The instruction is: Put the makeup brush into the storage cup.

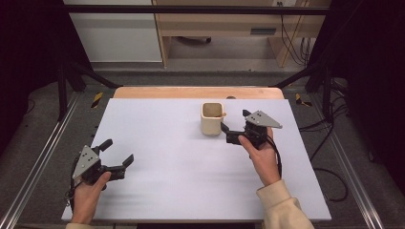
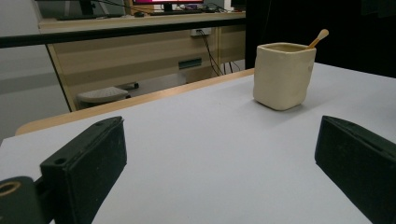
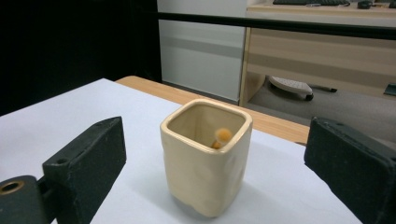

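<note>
Risk: right gripper (image 1: 236, 126) sits just beside the cream square-sided ceramic cup (image 1: 212, 119), jaws spread wide, holding nothing — a careless close or sideways nudge could tip the cup or slide it on the smooth white table (image 1: 181, 181). Cup stands upright, right of table centre, toward the far edge. Inside: one thin wooden stick with a rounded tip (image 2: 319, 37) leaning on the rim (a knock could flick it out). Left gripper (image 1: 118, 153) is also agape and empty, well apart near the front-left corner.

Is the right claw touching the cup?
Apart. In the right gripper view, the cup stands between the open jaws of the right gripper, with bare table on both sides.
</note>
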`<move>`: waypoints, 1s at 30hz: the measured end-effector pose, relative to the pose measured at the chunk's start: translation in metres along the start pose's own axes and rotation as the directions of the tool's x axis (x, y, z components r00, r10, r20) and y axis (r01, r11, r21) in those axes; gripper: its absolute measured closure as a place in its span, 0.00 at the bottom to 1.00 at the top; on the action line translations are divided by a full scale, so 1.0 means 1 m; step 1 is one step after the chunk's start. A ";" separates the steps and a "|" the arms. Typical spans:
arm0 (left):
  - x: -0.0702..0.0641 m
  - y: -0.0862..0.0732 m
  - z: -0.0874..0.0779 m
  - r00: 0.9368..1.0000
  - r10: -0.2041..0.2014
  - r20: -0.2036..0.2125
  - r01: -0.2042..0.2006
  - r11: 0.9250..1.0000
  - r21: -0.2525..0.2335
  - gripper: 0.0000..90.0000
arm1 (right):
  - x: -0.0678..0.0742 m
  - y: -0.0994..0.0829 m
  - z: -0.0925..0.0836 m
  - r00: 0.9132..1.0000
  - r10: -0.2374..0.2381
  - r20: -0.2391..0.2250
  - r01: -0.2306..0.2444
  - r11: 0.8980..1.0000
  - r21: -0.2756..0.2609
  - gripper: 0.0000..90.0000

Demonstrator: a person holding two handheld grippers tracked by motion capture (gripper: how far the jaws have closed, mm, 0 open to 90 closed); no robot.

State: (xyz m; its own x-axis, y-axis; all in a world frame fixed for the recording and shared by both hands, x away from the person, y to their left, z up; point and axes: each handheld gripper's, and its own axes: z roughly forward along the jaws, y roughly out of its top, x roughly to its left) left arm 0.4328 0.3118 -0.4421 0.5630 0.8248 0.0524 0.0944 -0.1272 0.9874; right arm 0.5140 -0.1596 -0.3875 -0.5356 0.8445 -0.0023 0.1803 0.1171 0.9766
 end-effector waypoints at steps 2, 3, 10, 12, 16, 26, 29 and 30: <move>0.000 0.000 0.000 1.000 0.001 -0.001 -0.001 1.000 -0.002 0.02 | -0.001 0.001 -0.002 1.000 0.007 0.006 -0.007 1.000 0.010 0.06; 0.000 0.000 0.000 1.000 0.001 -0.001 -0.001 1.000 -0.002 0.02 | -0.001 0.001 -0.002 1.000 0.008 0.007 -0.008 1.000 0.007 0.05; 0.000 0.000 0.000 1.000 0.002 0.005 -0.002 1.000 -0.001 0.02 | -0.006 0.003 -0.008 1.000 0.023 0.021 -0.023 1.000 0.001 0.05; 0.000 0.001 0.000 1.000 0.002 0.007 -0.002 1.000 -0.003 0.02 | -0.008 0.003 -0.010 0.999 0.028 0.025 -0.029 1.000 0.002 0.05; 0.000 0.000 0.000 1.000 -0.002 0.007 0.002 1.000 -0.005 0.02 | -0.011 0.003 -0.012 0.999 0.038 0.029 -0.038 0.999 -0.001 0.05; 0.001 0.000 0.000 1.000 -0.002 0.009 0.002 1.000 -0.006 0.02 | -0.017 0.002 -0.019 0.998 0.050 0.038 -0.050 0.999 0.000 0.05; 0.000 0.001 0.000 1.000 0.000 0.009 0.000 1.000 -0.006 0.01 | -0.019 0.002 -0.021 0.998 0.054 0.039 -0.054 0.999 0.004 0.05; 0.000 0.001 0.000 1.000 0.001 0.009 -0.001 1.000 -0.006 0.01 | -0.019 0.001 -0.022 0.998 0.056 0.042 -0.057 0.998 0.005 0.05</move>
State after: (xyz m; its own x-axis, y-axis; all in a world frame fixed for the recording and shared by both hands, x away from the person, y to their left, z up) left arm 0.4328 0.3121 -0.4415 0.5704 0.8197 0.0517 0.0891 -0.1243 0.9882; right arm 0.5068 -0.1870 -0.3815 -0.4891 0.8711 0.0436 0.2142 0.0715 0.9742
